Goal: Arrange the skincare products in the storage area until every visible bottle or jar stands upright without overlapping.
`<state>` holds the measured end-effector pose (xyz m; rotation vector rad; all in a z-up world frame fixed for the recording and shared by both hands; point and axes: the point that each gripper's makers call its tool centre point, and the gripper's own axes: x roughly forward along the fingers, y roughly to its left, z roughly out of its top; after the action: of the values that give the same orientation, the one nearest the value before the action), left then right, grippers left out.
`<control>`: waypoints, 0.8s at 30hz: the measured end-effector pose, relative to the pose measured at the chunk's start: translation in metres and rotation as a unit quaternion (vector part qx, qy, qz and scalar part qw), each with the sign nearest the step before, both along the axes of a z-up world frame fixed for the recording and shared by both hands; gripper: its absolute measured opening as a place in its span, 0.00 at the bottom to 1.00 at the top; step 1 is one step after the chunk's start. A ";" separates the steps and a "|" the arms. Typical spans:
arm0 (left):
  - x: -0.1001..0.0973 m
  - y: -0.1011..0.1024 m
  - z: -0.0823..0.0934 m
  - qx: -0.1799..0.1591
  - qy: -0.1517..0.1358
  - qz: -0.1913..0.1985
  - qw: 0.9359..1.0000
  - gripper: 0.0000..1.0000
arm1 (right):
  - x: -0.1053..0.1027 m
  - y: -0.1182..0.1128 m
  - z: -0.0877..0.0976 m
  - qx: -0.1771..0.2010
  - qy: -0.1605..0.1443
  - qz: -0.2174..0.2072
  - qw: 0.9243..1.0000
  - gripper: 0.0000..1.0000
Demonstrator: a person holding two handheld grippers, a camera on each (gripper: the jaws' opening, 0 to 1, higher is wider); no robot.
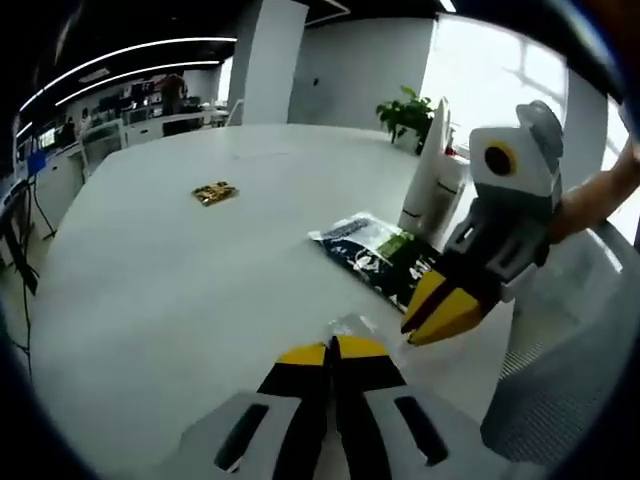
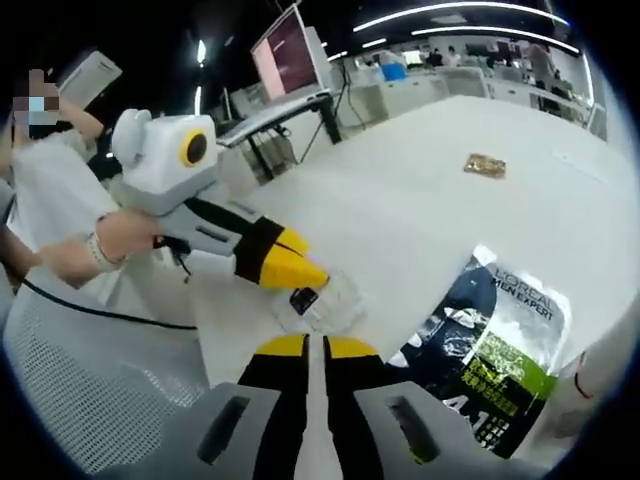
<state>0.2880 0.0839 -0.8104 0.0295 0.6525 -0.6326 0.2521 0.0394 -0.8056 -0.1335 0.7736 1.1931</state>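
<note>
Only rightward, monitor (image 2: 288, 50) beyond table (image 2: 420, 170).

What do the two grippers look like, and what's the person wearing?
Each gripper has a light grey body with black jaws tipped in yellow: the left gripper and the right gripper. The body has dark slots. The person wears a white short-sleeved top and a wristband.
</note>
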 end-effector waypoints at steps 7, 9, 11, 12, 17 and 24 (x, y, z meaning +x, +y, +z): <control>0.003 -0.007 -0.006 -0.003 0.013 0.003 1.000 0.00 | -0.004 -0.013 -0.004 -0.026 -0.032 0.016 0.999 0.09; 0.002 -0.010 -0.007 -0.006 0.014 -0.001 1.000 0.00 | 0.000 -0.012 -0.004 -0.028 -0.042 0.016 0.999 0.09; 0.001 -0.014 -0.008 -0.007 0.018 -0.003 1.000 0.00 | 0.000 -0.011 -0.003 -0.031 -0.055 0.022 0.998 0.09; 0.001 -0.015 -0.010 -0.004 0.021 -0.001 1.000 0.00 | 0.001 -0.010 -0.004 -0.032 -0.058 0.024 0.998 0.09; 0.005 -0.015 -0.014 -0.010 0.033 0.017 0.999 0.00 | 0.000 -0.006 -0.007 -0.032 -0.056 0.026 0.998 0.10; 0.008 -0.023 -0.013 -0.010 0.026 0.005 1.000 0.00 | 0.010 -0.004 -0.011 -0.042 -0.084 0.027 0.995 0.11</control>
<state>0.2959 0.0608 -0.8238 -0.0097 0.6956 -0.6322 0.2617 0.0353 -0.8169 -0.3216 0.6757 1.1850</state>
